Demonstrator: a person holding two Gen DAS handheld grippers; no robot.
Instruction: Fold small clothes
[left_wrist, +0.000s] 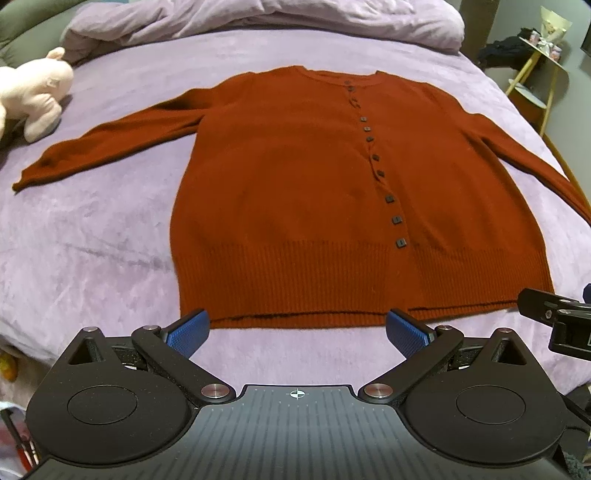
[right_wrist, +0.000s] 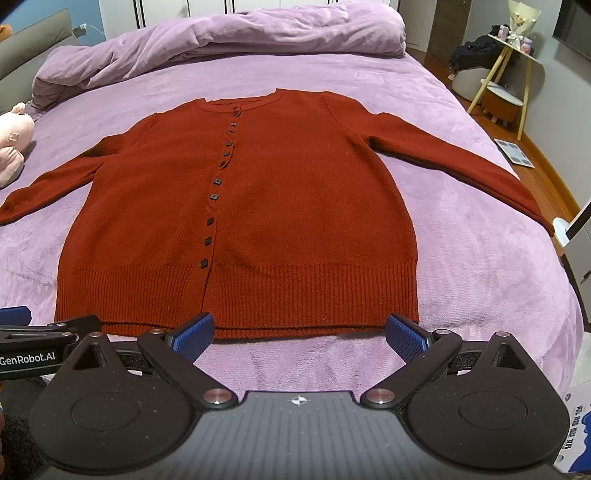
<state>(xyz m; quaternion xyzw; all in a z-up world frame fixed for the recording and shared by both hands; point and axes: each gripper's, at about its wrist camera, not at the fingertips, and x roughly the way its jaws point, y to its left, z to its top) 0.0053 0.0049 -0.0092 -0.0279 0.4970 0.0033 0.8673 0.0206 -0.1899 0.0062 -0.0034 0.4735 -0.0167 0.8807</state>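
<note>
A rust-red buttoned cardigan (left_wrist: 295, 192) lies flat and face up on the purple bed, both sleeves spread out; it also shows in the right wrist view (right_wrist: 280, 206). Its ribbed hem is nearest me. My left gripper (left_wrist: 297, 332) is open and empty, just short of the hem's left half. My right gripper (right_wrist: 300, 334) is open and empty, just short of the hem's right half. Each gripper's edge shows in the other's view: the right one (left_wrist: 554, 325) and the left one (right_wrist: 44, 332).
A purple bedspread (left_wrist: 92, 229) covers the bed. A bunched purple duvet (right_wrist: 221, 40) lies at the far end. A pink plush toy (left_wrist: 33, 92) sits at the far left. A side table with clutter (right_wrist: 506, 62) and a bathroom scale (right_wrist: 515, 151) stand to the right of the bed.
</note>
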